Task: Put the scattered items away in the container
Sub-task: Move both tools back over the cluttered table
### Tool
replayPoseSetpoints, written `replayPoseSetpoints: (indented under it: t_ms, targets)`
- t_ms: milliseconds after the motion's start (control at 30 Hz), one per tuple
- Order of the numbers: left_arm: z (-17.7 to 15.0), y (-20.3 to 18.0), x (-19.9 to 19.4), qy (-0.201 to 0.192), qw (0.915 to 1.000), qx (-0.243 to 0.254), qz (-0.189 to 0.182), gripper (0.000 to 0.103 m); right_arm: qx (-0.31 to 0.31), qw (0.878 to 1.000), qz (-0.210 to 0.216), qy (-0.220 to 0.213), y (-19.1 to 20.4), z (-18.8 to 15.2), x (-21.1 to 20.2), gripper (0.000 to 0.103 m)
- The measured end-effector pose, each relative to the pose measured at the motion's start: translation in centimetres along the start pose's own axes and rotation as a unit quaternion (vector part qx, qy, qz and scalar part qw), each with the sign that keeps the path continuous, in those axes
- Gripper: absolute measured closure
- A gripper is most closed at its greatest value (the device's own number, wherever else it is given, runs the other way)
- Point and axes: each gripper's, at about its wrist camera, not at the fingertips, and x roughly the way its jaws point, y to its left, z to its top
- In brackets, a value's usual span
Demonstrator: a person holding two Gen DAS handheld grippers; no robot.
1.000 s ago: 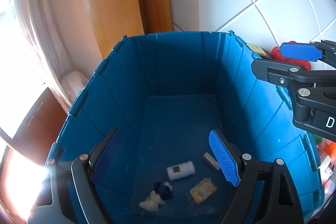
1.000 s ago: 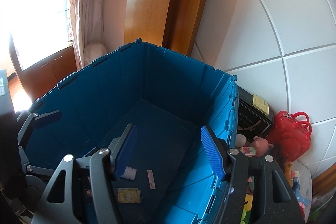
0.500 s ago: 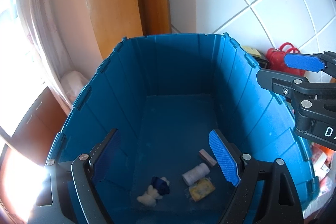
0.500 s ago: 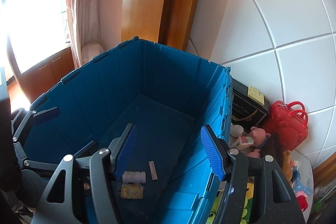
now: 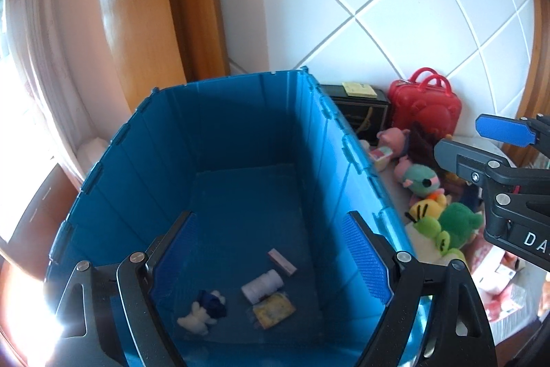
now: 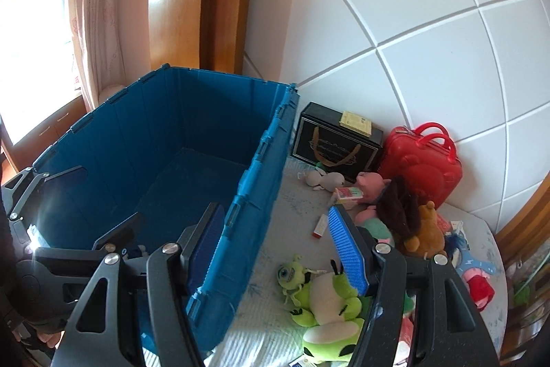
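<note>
The deep blue bin holds a white bottle, a yellow packet, a small white-and-blue plush and a pink strip on its floor. My left gripper hangs open and empty above them. My right gripper is open and empty too, straddling the bin's right wall. Beside the bin lie scattered toys: a green plush, a one-eyed green monster, a pink pig and a brown plush.
A black gift box and a red toy suitcase stand against the white tiled wall. More toys and small packets crowd the tabletop's right side. A wooden frame and a curtain rise behind the bin.
Both grippers have swung right. The right one has left the bin's inside and now sits over its right wall, facing the toy pile. The white bottle has rolled a little.
</note>
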Motion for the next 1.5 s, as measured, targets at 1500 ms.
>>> replayPoseSetpoints:
  t_ms: [1500]
  targets:
    - [-21.9, -33.0, 2.1, 0.096, 0.9854, 0.073, -0.120, 0.008, 0.230, 0.963, -0.084, 0.111, -31.8, -39.8, -7.6, 0.022]
